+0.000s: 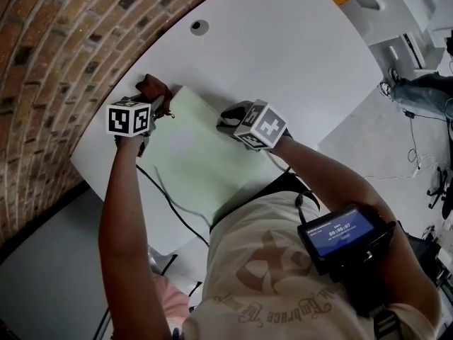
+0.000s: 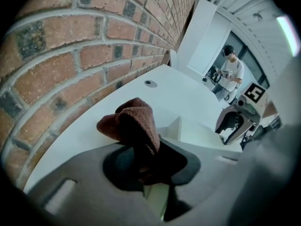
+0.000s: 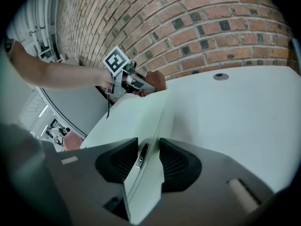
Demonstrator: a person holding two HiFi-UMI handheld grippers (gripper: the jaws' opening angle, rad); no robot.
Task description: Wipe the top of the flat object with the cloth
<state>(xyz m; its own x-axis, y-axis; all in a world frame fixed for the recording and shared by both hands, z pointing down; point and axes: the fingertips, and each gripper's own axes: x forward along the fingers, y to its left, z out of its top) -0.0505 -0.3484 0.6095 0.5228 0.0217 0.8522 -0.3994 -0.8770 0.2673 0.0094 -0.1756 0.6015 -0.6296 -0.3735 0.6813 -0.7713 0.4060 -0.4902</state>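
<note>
Wiping step looks barely begun: left gripper (image 2: 149, 172) pinches the brown cloth (image 2: 134, 124) at the far corner of the pale flat board (image 1: 191, 151) on the table (image 1: 297, 55), right gripper (image 3: 141, 158) clamps the board's edge, and the next move probably calls for dragging the cloth across the top.

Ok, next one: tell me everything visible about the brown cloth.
The cloth is reddish-brown, fuzzy like terry, bunched into a folded lump. The left gripper is shut on its lower part; the rest sticks out past the jaws. It sits at the far left corner of the pale green flat object, close to the brick wall.
</note>
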